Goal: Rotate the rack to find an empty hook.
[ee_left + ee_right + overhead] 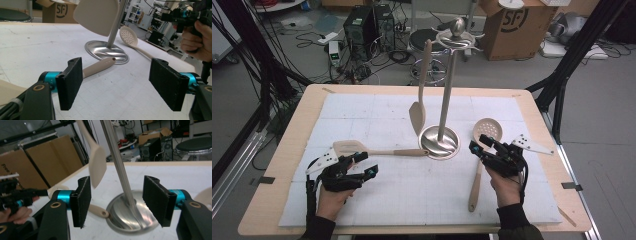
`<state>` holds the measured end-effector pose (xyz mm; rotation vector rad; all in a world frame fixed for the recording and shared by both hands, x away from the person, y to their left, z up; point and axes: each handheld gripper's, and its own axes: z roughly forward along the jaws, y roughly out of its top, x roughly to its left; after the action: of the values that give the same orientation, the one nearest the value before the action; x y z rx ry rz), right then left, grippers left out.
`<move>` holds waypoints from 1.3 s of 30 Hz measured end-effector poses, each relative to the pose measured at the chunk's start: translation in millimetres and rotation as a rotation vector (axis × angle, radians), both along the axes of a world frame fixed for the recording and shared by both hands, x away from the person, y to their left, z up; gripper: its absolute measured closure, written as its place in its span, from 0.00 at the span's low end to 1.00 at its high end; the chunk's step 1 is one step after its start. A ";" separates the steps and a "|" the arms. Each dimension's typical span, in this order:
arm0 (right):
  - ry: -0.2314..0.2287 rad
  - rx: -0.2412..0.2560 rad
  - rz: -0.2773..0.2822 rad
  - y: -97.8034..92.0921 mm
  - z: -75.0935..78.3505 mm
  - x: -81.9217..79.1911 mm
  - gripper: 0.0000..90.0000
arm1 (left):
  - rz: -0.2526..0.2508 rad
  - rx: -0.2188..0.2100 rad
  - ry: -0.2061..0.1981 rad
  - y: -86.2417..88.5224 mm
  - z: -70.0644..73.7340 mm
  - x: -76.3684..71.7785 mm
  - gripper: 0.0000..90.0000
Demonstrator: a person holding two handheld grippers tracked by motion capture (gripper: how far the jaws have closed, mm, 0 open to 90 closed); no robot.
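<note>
- The left gripper rests on the table with its jaws wide apart and empty, aimed along the slotted turner, whose handle tip touches the stand's base.
- The right gripper, jaws also apart and empty, hovers over the skimmer lying beside the base, probably to lift it.
- A spatula hangs on the stand, so the rack likely receives the rest.

Left gripper open beside slotted turner; right gripper open over skimmer; stand between.
</note>
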<state>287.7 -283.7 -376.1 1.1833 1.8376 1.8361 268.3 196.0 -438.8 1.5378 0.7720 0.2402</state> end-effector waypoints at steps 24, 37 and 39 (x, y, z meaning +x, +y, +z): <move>-0.131 0.164 0.033 17.3 54.3 31.6 0.91 | 0.000 0.000 0.007 0.6 -3.8 2.2 0.31; -0.187 0.259 0.018 24.2 83.8 47.0 0.94 | -0.009 -0.017 0.011 0.4 -4.0 2.5 0.31; -0.198 0.262 0.018 25.3 88.1 48.0 0.94 | -0.009 -0.016 0.010 0.6 -3.9 2.3 0.31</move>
<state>335.7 -258.4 -288.0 1.0223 1.5416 2.1699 270.6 196.6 -442.7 1.5282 0.7728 0.2189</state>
